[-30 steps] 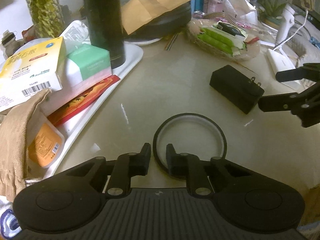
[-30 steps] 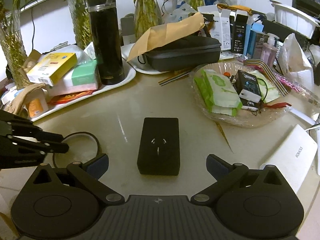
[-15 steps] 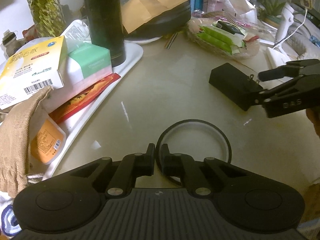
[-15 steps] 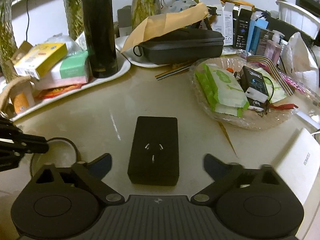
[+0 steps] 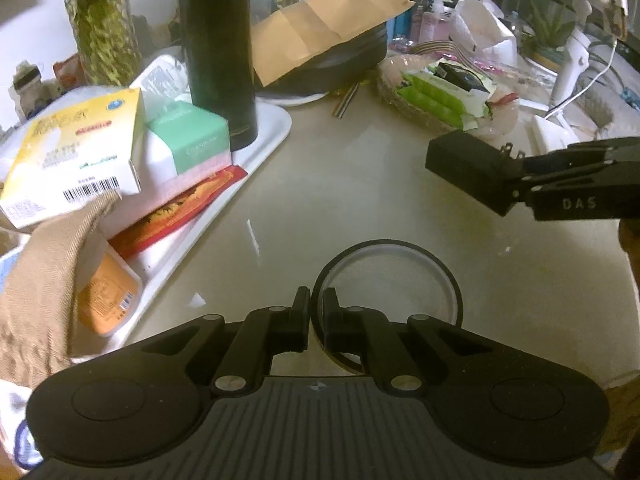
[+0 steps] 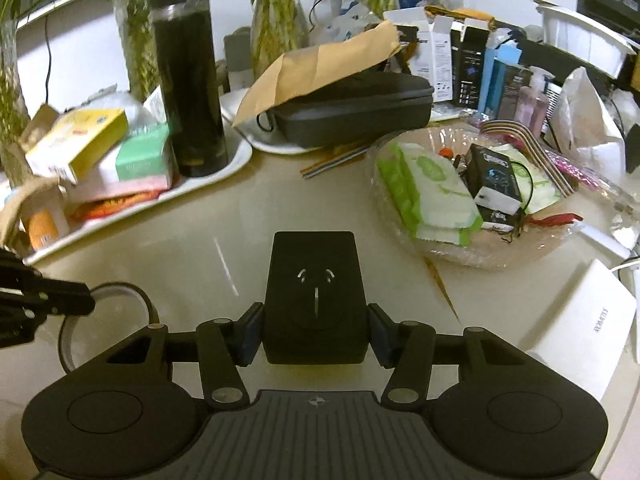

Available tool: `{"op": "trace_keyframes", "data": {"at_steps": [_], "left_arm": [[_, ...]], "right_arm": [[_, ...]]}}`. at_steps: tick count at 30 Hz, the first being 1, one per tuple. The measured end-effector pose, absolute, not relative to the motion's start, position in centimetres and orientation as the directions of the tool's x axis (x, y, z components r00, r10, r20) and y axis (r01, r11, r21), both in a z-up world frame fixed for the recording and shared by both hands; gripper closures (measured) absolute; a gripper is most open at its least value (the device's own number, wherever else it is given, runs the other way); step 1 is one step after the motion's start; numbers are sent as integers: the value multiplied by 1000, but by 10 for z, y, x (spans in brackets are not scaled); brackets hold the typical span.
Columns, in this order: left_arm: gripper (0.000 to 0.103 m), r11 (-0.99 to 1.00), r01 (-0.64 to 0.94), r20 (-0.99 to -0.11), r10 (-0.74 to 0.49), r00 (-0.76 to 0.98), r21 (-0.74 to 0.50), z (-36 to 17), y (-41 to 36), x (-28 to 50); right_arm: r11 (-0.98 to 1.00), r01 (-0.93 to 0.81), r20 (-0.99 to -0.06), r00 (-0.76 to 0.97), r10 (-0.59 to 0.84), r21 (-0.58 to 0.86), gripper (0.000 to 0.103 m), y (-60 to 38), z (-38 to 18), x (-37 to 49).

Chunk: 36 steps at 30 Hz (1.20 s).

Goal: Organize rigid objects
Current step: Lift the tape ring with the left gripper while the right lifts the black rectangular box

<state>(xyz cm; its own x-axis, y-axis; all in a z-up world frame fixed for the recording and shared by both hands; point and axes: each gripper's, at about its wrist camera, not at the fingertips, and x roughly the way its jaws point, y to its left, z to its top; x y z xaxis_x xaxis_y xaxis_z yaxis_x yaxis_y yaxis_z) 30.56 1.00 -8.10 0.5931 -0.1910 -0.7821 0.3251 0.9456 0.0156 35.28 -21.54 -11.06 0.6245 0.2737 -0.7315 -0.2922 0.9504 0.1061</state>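
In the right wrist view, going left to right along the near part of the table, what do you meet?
Left gripper → tape ring → black power adapter between the closing right gripper → white box.

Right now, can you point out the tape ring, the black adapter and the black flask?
tape ring (image 5: 448,276): left wrist view, far right of its rim.
black adapter (image 6: 316,256): right wrist view, top face above the prongs.
black flask (image 6: 190,92): right wrist view, middle of its body.
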Motion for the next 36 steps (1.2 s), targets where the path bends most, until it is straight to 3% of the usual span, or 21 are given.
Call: {"op": "trace_keyframes", "data": {"at_steps": [36], "left_arm": [[96, 939, 343, -726, -250, 640, -22, -22, -14, 224]], "right_arm": [[935, -301, -708, 617, 342, 189, 47, -242, -59, 246]]}}
